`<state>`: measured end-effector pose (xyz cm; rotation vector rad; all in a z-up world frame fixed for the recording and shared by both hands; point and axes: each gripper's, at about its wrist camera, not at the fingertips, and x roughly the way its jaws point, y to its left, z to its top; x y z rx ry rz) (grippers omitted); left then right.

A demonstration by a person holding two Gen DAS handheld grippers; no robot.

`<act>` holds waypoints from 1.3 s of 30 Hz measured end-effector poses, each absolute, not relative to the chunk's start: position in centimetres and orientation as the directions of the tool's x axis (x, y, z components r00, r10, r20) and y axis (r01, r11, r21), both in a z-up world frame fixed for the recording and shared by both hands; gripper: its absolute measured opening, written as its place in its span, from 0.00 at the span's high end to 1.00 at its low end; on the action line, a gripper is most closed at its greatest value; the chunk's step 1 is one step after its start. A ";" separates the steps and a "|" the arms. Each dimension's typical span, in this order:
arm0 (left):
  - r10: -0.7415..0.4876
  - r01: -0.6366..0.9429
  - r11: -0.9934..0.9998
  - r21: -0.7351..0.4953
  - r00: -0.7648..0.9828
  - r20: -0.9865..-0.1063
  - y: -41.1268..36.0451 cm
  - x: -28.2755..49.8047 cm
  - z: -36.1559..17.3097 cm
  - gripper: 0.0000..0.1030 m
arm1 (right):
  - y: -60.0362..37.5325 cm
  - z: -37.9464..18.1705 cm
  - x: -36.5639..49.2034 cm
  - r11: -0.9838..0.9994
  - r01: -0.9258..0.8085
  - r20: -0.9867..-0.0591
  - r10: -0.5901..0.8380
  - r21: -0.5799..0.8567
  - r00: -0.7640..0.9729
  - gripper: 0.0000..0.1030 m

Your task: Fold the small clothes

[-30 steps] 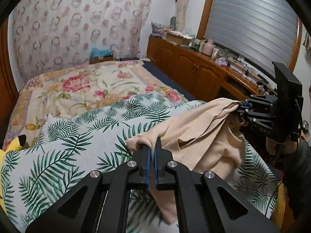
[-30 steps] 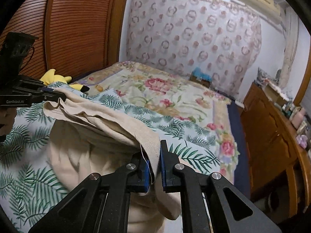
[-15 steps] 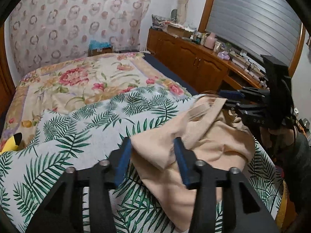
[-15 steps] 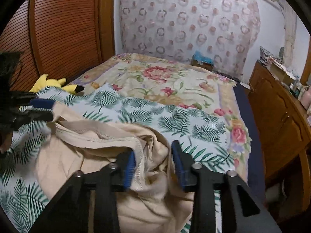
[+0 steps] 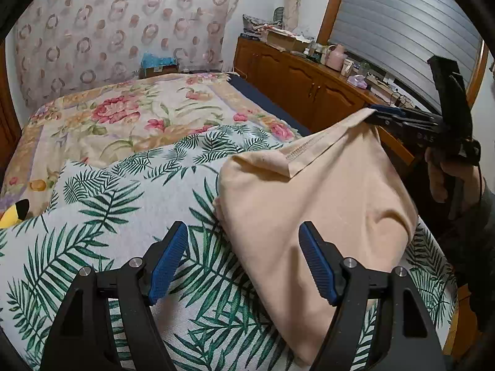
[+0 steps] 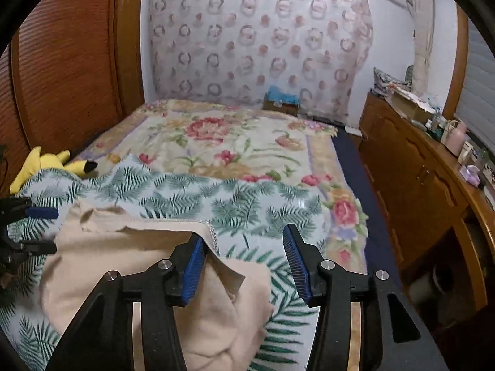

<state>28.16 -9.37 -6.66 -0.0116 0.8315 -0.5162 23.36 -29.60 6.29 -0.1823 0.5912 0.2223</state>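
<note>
Beige garment (image 5: 321, 204) lies bunched, long axis probably toward dresser; left tongs (image 5: 244, 259) and right tongs (image 6: 244, 262) just spread, gripping nothing.

One beige garment (image 5: 324, 204), two hand-held grippers (image 5: 244, 259)

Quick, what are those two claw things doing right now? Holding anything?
Left gripper: open, just released, holding nothing; beige garment lies beside it.
Right gripper: open after widening; the garment's edge drapes against one pad, not clamped.

Both grippers are black, the left gripper (image 5: 243, 259) with ribbed blue pads (image 5: 168, 262) and silver screws. The right gripper (image 6: 244, 262) looks the same. A dark sleeve (image 5: 485, 216) sits behind its hand.
</note>
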 end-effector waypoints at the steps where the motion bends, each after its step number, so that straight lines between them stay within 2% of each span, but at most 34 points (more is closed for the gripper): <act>1: -0.441 0.433 0.877 -0.207 0.557 -0.704 -9.4 28.2 -6.8 0.27 | -29.3 6.1 23.2 0.954 -0.280 -0.584 0.170 -0.103 0.794 0.50; 5: -0.442 0.431 0.877 -0.214 0.548 -0.710 -9.4 28.1 -7.4 0.27 | -27.1 6.2 23.7 0.927 -0.355 -0.635 0.202 -0.121 0.745 0.50; 11: -0.409 0.411 0.893 -0.186 0.567 -0.715 -9.2 28.3 -7.9 0.27 | -25.6 7.9 23.1 0.901 -0.421 -0.645 0.262 -0.103 0.718 0.50; 18: -0.397 0.390 0.902 -0.184 0.582 -0.710 -8.3 28.6 -8.1 0.27 | -30.8 7.5 19.9 0.928 -0.369 -0.619 0.259 -0.053 0.741 0.50; 25: -0.402 0.397 0.899 -0.185 0.581 -0.708 -8.3 28.4 -8.1 0.27 | -34.5 5.4 17.7 0.951 -0.307 -0.677 0.239 0.020 0.696 0.50; 32: -0.450 0.460 0.866 -0.195 0.546 -0.707 -9.8 27.2 -7.3 0.27 | -34.8 5.6 13.9 0.929 -0.356 -0.687 0.324 0.101 0.650 0.50; 36: -0.448 0.475 0.860 -0.185 0.533 -0.718 -10.4 27.0 -7.5 0.27 | -34.9 5.0 12.6 0.925 -0.366 -0.720 0.320 0.097 0.616 0.50; 38: -0.442 0.473 0.862 -0.182 0.525 -0.728 -10.6 27.0 -7.8 0.27 | -35.4 4.7 12.5 0.926 -0.360 -0.729 0.325 0.116 0.602 0.56; 39: -0.438 0.471 0.863 -0.182 0.520 -0.733 -10.6 27.1 -8.1 0.27 | -35.8 4.6 12.6 0.928 -0.350 -0.734 0.325 0.126 0.597 0.63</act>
